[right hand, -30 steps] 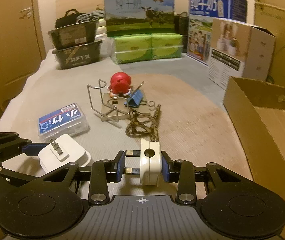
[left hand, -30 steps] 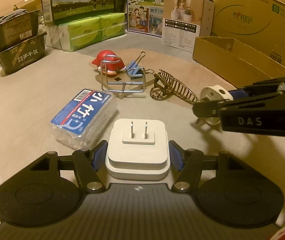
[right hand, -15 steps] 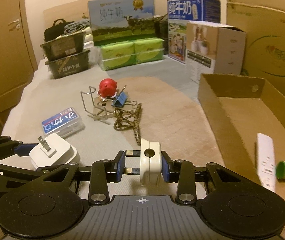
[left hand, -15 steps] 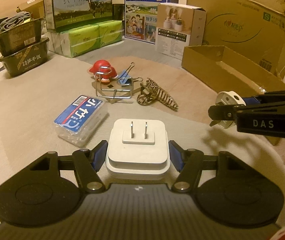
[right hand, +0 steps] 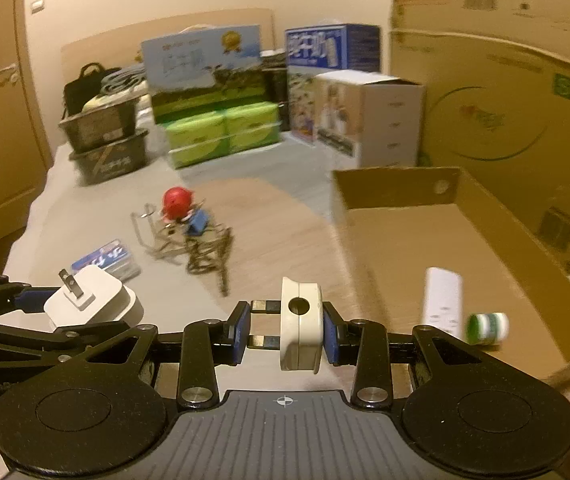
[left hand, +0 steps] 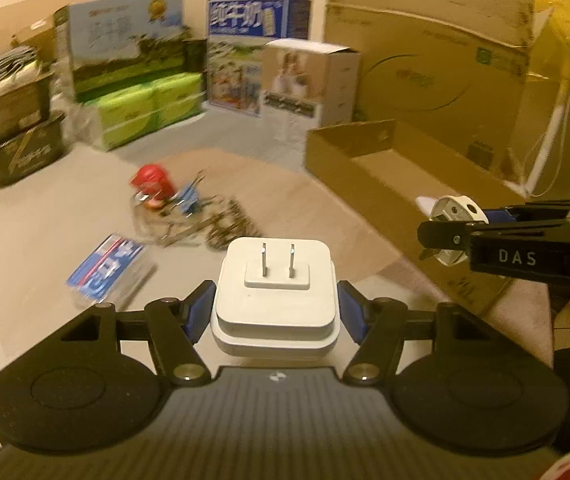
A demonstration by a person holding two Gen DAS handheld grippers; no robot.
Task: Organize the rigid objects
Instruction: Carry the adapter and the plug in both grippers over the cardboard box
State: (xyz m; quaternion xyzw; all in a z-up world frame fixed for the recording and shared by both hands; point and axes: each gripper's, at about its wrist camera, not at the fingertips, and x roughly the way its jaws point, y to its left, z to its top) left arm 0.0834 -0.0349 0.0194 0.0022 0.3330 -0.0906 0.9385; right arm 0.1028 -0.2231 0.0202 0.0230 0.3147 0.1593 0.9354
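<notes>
Two grippers each pinch a plug: our left gripper (left hand: 276, 309) clamps the square white charger (left hand: 275, 296), prongs up, and our right gripper (right hand: 286, 334) clamps the round white plug (right hand: 300, 322), near the open cardboard box (right hand: 525, 240) at right.

Both wrist views face forward, share cardboard box (left hand: 369, 160).

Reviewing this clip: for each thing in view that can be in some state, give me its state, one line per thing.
left gripper: shut on the square white charger, off the surface.
square white charger: held, prongs up.
right gripper: shut on the round white plug.
round white plug: held on edge, prongs pointing left.
cardboard tray: open-topped, holding two things.
white remote: lying flat in the tray.
green-capped bottle: on its side in the tray.
white carton: top flap open.
</notes>
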